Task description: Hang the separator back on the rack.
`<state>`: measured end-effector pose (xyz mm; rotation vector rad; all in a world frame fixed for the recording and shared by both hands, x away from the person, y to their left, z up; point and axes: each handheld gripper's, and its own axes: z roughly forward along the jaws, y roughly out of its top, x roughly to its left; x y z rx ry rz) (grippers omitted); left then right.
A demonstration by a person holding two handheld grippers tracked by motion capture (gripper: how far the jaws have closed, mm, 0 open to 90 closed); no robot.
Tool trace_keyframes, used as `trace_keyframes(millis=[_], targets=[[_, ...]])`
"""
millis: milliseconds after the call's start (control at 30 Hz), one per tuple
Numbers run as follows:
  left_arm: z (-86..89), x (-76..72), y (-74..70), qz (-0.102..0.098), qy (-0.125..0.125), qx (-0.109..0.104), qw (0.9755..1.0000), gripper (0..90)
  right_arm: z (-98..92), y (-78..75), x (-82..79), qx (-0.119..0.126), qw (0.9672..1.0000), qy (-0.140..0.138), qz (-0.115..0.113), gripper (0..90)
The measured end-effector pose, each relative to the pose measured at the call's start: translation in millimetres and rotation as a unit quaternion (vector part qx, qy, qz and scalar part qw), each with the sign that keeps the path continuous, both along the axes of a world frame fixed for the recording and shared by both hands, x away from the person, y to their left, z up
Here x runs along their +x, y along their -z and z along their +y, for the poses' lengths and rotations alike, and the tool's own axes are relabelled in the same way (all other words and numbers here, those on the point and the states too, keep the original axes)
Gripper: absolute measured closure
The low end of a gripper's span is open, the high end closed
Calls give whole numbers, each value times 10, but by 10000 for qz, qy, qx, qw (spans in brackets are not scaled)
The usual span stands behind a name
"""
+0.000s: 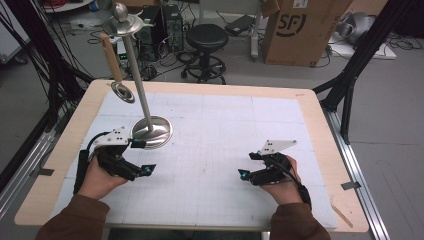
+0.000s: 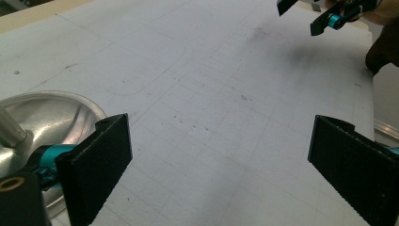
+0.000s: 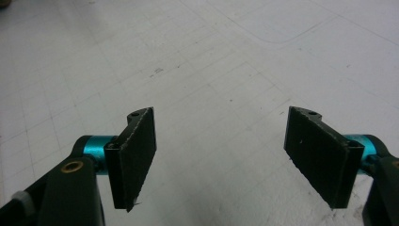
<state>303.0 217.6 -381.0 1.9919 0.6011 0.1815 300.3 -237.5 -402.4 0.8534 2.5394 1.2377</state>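
Observation:
A steel stand rises from a round base (image 1: 151, 131) on the white gridded mat (image 1: 220, 125), with a thin pole up to a disc and knob (image 1: 121, 20). A ladle with a wooden handle (image 1: 111, 57) hangs from the disc, its small steel bowl (image 1: 122, 92) above the table's back left. My left gripper (image 1: 144, 157) rests just in front of the base, open and empty; in the left gripper view the base (image 2: 47, 117) lies beside its left jaw. My right gripper (image 1: 248, 165) sits on the mat's right half, open with nothing between the jaws (image 3: 221, 150).
A wooden rim (image 1: 320, 130) borders the mat, and a small wooden stick (image 1: 342, 215) lies at the front right corner. Beyond the table stand a black stool (image 1: 206, 37), a cardboard box (image 1: 300, 30), computer cases and cables. A black frame leg (image 1: 350, 75) stands at the right.

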Motion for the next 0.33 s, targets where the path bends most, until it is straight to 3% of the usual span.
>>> trace_keyframes(millis=[333], targets=[[11, 7, 16, 42, -32, -8, 10000, 73, -6, -1, 2, 21, 10000, -1, -11, 248]])
